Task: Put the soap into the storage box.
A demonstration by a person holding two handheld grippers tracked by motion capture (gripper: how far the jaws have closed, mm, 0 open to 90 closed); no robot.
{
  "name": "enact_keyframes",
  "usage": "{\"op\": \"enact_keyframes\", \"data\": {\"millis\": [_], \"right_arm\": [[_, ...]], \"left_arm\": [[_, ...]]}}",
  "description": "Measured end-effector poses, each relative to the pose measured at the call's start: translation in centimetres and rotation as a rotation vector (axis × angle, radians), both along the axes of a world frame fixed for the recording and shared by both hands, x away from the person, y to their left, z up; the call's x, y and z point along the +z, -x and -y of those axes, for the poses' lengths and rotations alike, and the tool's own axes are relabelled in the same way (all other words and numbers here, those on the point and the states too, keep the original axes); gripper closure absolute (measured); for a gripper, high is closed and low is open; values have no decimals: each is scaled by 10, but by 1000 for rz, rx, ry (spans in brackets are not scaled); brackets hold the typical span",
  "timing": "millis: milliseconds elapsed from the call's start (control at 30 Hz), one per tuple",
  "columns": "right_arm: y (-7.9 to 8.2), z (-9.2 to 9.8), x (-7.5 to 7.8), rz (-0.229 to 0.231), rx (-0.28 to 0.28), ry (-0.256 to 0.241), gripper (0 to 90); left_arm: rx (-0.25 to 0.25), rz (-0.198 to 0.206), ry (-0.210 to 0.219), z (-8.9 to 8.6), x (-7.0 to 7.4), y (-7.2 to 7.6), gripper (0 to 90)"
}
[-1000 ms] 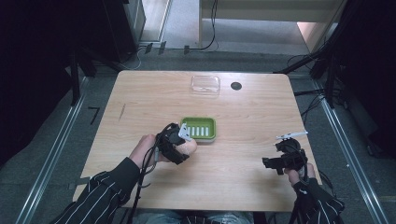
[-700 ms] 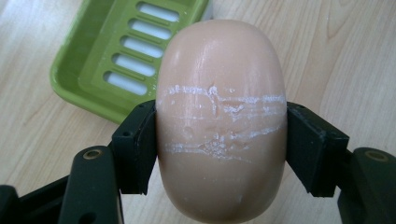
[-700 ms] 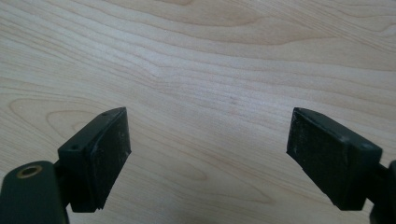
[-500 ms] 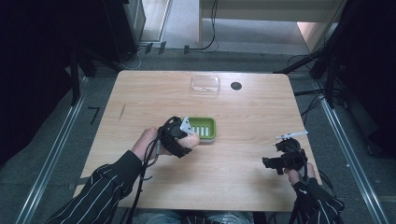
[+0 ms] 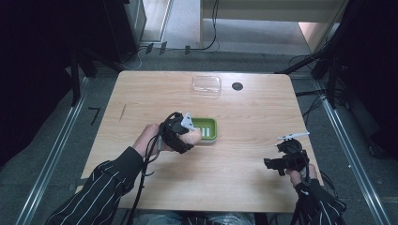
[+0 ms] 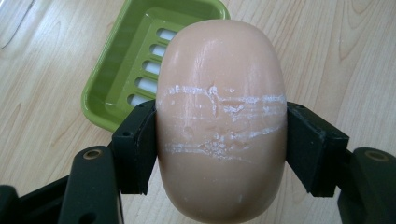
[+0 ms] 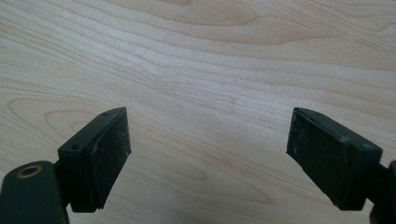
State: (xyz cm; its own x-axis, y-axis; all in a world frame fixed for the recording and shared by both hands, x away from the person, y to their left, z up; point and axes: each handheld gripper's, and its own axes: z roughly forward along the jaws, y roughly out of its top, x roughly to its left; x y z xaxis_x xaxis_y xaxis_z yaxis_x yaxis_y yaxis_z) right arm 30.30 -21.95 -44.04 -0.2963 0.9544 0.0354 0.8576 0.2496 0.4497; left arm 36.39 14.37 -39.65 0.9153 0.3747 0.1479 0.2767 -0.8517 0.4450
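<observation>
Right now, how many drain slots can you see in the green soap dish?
5, in a row along the floor of the green soap dish; the soap bar held in the left gripper may hide others.

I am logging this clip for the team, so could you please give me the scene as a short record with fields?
held object: bar of soap, peach-coloured, with white scuff lines across its middle
holder: left hand-held gripper, jaws clamped on the soap's two sides
target nearby: green soap dish, slotted floor, nothing in it, just beyond the soap
right hand-held gripper: jaws wide apart, nothing between them, over bare table
far edge: clear plastic lid and a dark round hole
</observation>
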Motion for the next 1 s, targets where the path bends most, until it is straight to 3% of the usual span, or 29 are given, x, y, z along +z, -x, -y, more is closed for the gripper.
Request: {"op": "enact_keyframes", "data": {"millis": [533, 1000], "right_arm": [[0, -1, 0, -4, -3, 0, 141], [0, -1, 0, -1, -1, 1, 141]], "left_arm": [[3, 13, 3, 0, 2, -8, 337], [4, 27, 22, 4, 3, -25, 337]]}}
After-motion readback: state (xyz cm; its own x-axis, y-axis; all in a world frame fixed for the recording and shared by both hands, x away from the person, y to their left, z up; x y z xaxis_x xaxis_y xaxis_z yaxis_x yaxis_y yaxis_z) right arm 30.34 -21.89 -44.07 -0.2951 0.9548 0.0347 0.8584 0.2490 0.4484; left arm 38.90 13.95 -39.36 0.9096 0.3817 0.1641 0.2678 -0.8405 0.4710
